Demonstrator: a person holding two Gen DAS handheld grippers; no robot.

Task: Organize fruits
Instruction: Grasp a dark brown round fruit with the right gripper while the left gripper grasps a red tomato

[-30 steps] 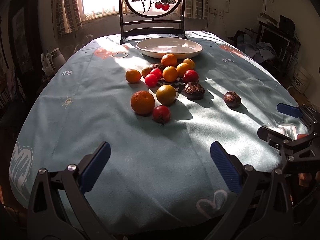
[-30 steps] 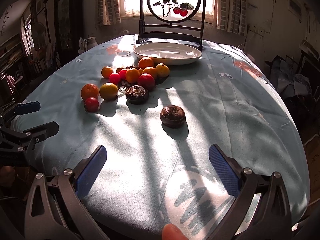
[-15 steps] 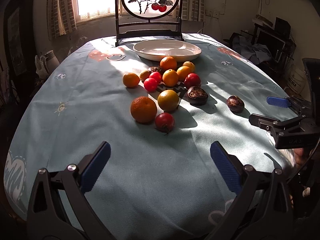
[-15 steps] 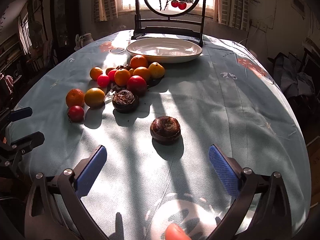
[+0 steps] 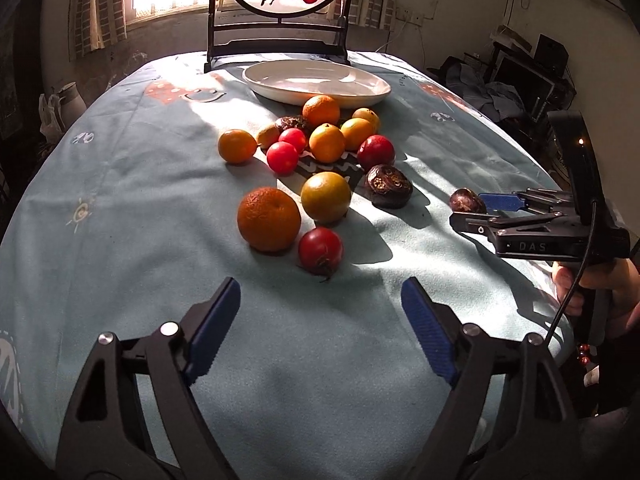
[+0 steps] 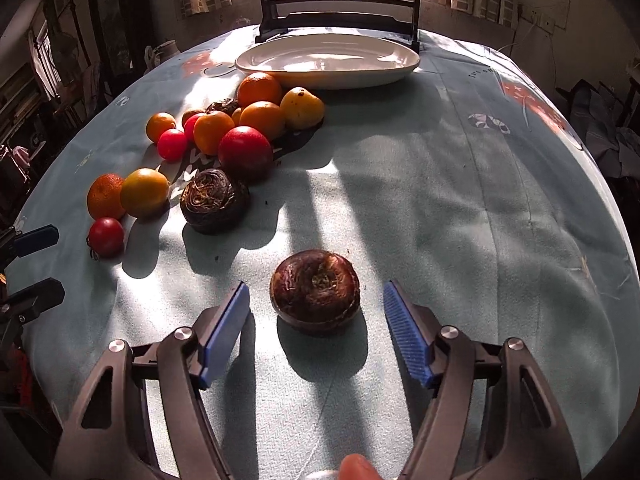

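A dark brown round fruit lies alone on the light blue tablecloth, just ahead of and between the open fingers of my right gripper; it shows in the left wrist view too. My left gripper is open and empty, a little short of a small red fruit. Beyond lie a big orange, a yellow-orange fruit, a second dark fruit and a cluster of oranges and red fruits. A white oval plate stands empty behind them.
A black stand with a round painted panel stands behind the plate. The right gripper body shows at the right table edge in the left wrist view. The left gripper's fingers show at the left edge of the right wrist view. Room clutter surrounds the table.
Both grippers have moved forward over the table. The right gripper has closed in on the lone dark fruit, which now sits between its open fingers. The fruits have not moved.
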